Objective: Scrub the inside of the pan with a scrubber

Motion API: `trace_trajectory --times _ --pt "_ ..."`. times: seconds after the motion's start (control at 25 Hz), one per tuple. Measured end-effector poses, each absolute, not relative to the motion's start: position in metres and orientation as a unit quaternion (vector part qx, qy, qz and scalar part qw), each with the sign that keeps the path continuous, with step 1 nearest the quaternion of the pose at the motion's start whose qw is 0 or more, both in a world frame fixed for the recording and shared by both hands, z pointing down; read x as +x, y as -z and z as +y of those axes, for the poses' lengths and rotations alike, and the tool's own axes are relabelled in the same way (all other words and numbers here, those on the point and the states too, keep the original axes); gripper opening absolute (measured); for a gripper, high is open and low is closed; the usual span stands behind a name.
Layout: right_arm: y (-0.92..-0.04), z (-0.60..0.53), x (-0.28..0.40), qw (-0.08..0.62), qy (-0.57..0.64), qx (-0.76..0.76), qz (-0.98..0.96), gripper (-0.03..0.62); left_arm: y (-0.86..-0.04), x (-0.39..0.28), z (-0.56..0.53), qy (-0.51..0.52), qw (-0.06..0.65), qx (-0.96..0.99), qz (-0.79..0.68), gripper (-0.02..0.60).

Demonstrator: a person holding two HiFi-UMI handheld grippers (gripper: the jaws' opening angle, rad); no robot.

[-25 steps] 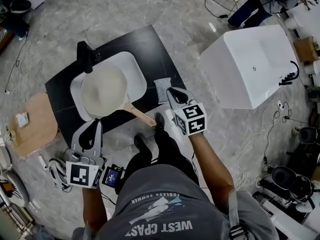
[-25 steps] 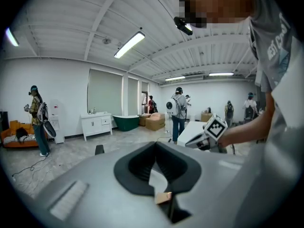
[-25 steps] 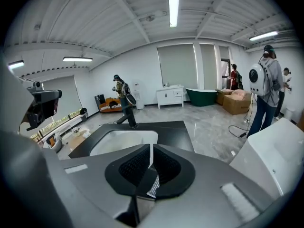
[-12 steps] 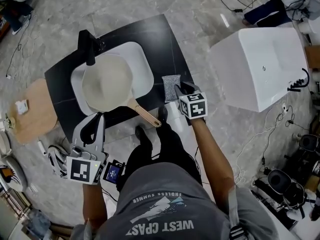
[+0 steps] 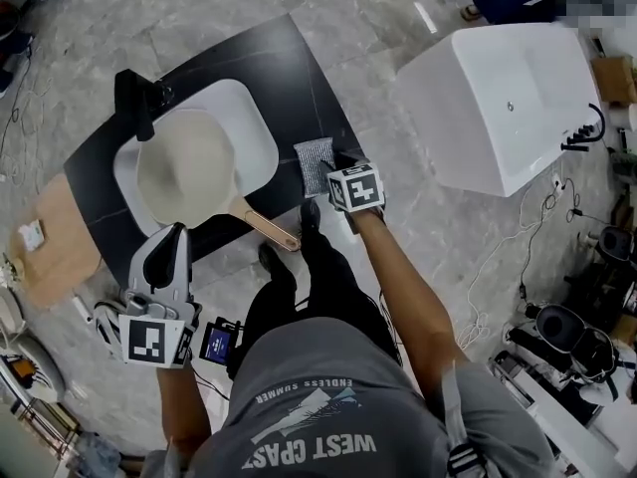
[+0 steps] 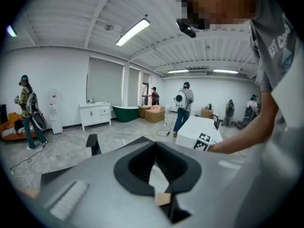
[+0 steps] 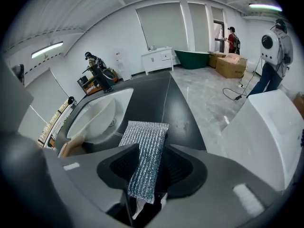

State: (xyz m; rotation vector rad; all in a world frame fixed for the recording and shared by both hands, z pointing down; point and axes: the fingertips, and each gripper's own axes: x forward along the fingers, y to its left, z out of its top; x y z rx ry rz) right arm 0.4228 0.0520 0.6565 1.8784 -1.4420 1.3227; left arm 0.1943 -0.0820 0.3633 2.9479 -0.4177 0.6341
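Note:
A cream pan (image 5: 184,179) with a tan handle (image 5: 264,229) rests in the white sink (image 5: 249,127) of a black counter (image 5: 299,68). To the sink's right a silver mesh scrubber (image 5: 316,164) lies flat on the counter. My right gripper (image 5: 331,169) has its jaws opening around the scrubber's near end. In the right gripper view the scrubber (image 7: 145,156) lies between the jaws of the right gripper (image 7: 154,145), with a gap on one side. My left gripper (image 5: 177,233) hangs below the counter's front edge, its fingertips together and nothing in them. In its own view the left gripper (image 6: 155,144) points across the room.
A black faucet (image 5: 134,103) stands at the sink's far left. A large white bathtub (image 5: 498,108) sits to the right. A wooden board (image 5: 50,247) lies at the counter's left, and cables trail over the floor. Other people stand around the room (image 6: 183,108).
My right gripper has moved forward over the scrubber and its jaws have spread around it. The left gripper has stayed low near the counter's front.

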Motion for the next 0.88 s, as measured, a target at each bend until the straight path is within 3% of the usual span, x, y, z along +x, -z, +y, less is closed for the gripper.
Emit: trace_trajectory --times 0.2,0.88 --pt "-0.669 0.052 0.419 0.186 -0.492 0.677 -0.515 0.150 -0.368 0.208 -0.082 -0.208 0.047 0.969 -0.121 0.002" --pt "-0.648 0.058 0.421 0.191 -0.490 0.671 -0.523 0.026 -0.357 0.247 -0.068 -0.203 0.040 0.975 -0.081 0.002"
